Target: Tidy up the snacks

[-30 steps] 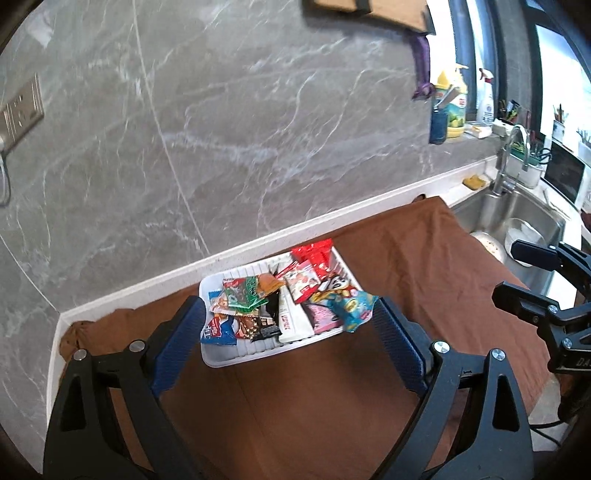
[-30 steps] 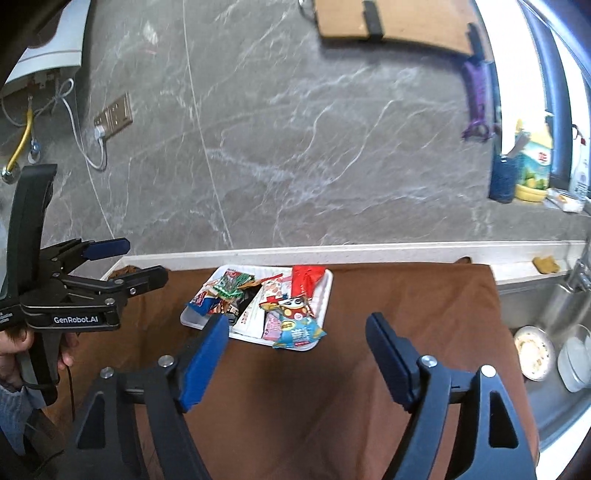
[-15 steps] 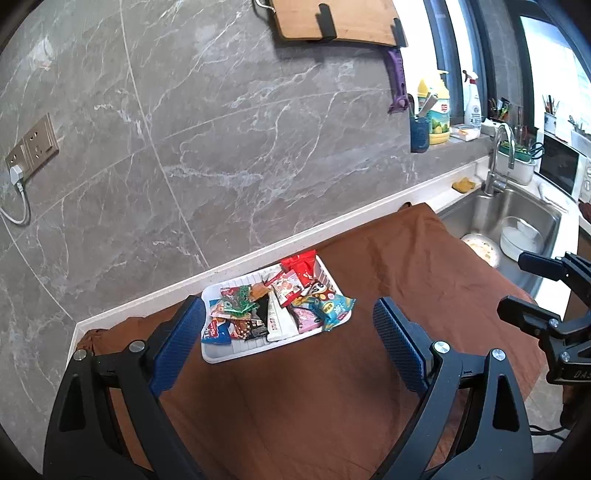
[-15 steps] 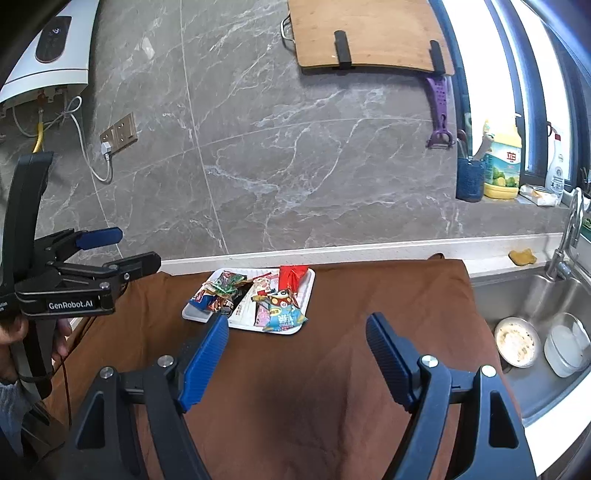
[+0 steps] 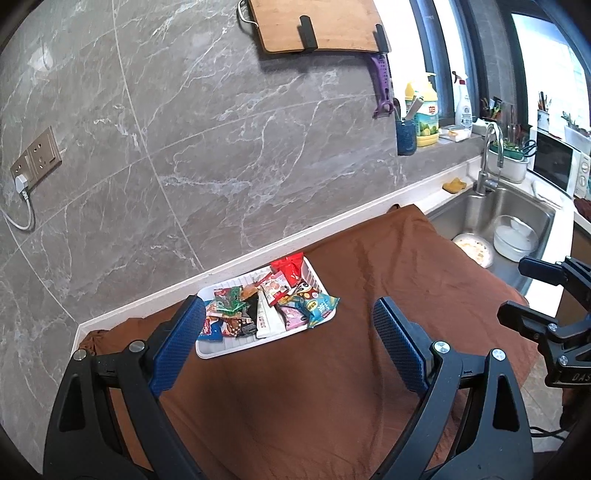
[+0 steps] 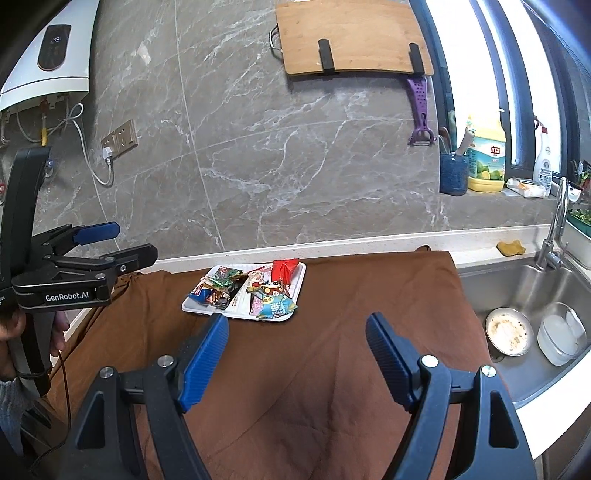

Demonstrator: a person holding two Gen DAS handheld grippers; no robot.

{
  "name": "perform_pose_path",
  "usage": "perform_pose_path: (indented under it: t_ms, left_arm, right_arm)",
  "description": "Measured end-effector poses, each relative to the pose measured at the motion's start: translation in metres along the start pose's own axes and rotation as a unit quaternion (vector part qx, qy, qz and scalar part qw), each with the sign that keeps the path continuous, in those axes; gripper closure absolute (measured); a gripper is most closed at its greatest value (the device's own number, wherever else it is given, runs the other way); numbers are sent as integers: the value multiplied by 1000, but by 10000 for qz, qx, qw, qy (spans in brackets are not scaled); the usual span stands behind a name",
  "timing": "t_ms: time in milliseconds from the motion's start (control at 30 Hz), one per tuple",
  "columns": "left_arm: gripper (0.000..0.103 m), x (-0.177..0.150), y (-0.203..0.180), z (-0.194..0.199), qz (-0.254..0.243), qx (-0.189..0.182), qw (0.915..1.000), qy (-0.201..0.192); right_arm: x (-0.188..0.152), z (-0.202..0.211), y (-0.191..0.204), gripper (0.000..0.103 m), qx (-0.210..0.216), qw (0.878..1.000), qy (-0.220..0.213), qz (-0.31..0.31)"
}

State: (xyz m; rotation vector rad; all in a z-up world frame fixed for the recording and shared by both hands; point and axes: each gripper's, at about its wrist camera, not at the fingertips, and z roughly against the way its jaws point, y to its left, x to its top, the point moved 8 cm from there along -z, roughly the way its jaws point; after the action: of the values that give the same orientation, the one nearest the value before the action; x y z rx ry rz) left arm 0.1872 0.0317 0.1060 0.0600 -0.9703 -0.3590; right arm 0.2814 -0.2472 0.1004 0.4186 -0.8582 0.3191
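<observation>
Left pad point(image 5: 180, 345) hides near-left corner of white tray point(image 5: 236, 347). Print on snack packets point(image 5: 266, 310) too small to read. Cutting board point(image 5: 317, 22) top cut off by edge.

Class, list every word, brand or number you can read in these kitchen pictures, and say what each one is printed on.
"GenRobot.AI": on the body of the left gripper, seen from the right wrist camera.
"43", faint: on the water heater display.
"DAS", cut off: on the right gripper.
Snack packets in the white tray: print too small to read.
Yellow detergent bottle: label blurred.
</observation>
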Motion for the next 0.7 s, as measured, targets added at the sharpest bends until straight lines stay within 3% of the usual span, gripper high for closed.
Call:
perform_pose_path:
  t_ms: [700]
  left_arm:
    - [10, -6, -11, 17, -99, -63, 9999, -32]
  right_arm:
    - [-7, 16, -7, 24, -48, 10000, -25, -61]
